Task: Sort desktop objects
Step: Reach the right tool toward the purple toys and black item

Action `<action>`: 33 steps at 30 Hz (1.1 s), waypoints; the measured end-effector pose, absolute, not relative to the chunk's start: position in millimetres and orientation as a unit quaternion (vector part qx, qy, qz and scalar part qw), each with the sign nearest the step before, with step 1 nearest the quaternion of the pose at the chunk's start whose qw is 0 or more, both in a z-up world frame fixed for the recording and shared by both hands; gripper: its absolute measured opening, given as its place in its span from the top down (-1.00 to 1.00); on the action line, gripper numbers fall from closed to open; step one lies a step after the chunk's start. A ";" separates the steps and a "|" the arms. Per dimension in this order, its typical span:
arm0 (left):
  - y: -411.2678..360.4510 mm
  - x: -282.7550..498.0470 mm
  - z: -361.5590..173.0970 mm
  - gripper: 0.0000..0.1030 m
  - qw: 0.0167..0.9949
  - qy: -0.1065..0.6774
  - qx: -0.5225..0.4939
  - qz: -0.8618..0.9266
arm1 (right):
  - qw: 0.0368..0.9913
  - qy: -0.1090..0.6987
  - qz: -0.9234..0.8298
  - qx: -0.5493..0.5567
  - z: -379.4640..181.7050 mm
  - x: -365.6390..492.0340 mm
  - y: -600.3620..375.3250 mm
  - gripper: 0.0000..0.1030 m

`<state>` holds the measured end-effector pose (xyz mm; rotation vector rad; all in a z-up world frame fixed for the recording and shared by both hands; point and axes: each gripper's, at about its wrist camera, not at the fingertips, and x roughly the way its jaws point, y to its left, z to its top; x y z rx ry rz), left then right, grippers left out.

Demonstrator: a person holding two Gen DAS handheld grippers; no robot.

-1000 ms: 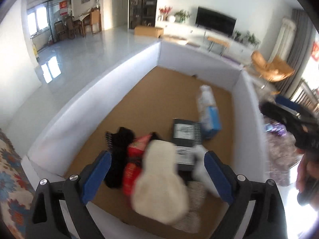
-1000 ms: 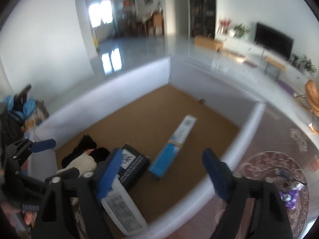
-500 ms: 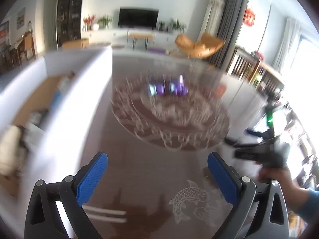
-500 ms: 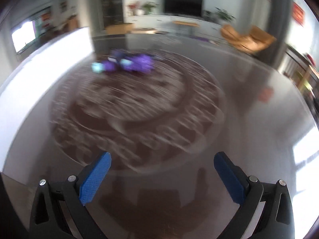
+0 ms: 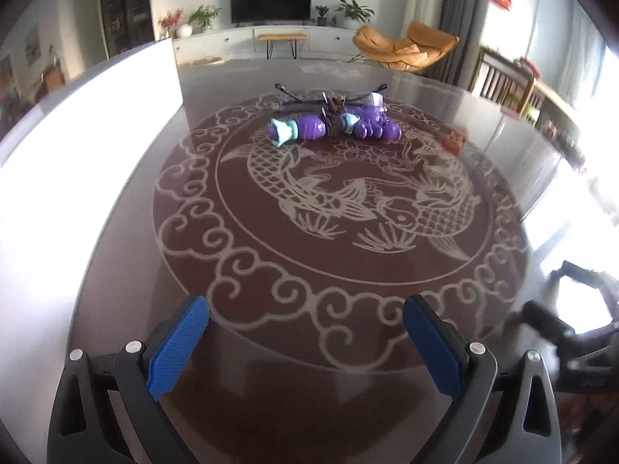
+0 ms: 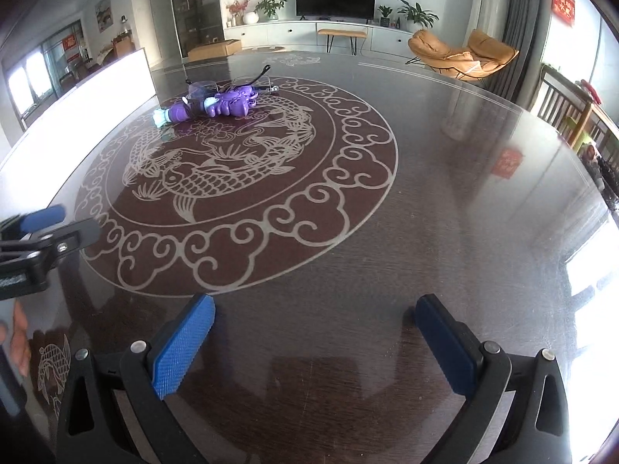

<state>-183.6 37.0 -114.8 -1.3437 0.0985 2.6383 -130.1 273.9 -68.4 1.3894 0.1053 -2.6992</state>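
A purple toy with light-blue tips (image 5: pixel 332 125) lies on the dark round table (image 5: pixel 348 406), at the far side of the fish pattern, with a pair of clear glasses (image 5: pixel 305 100) and a dark cord just behind it. The toy also shows in the right wrist view (image 6: pixel 216 106). My left gripper (image 5: pixel 305 332) is open and empty, low over the table's near part, far from the toy. My right gripper (image 6: pixel 315 332) is open and empty to its right. The left gripper shows at the left edge of the right wrist view (image 6: pixel 42 220).
A white-walled box (image 5: pixel 77 147) stands along the table's left side; its inside is hidden. The table edge (image 5: pixel 541 201) curves on the right. A small red reflection (image 5: pixel 454 141) shows on the glossy top. Chairs and a TV stand are beyond the table.
Both grippers have swung away from the white box with the sorted items and now face the round table and the purple toy. Both stayed open and empty.
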 end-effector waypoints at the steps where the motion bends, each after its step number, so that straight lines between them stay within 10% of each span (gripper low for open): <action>1: 38.3 -180.5 -113.3 -0.99 0.087 0.039 -0.452 0.887 | 0.052 0.035 -0.887 0.457 -68.4 -130.2 273.9 -1.00; 21: 8.3 -181.5 -114.2 -1.00 0.102 0.046 -0.454 0.884 | 0.057 0.037 -0.887 0.457 -67.8 -134.0 273.7 -1.00; 33: 9.9 -180.2 -117.6 -1.00 0.091 0.046 -0.453 0.886 | -0.001 0.007 -0.885 0.466 -68.0 -333.9 274.8 -1.00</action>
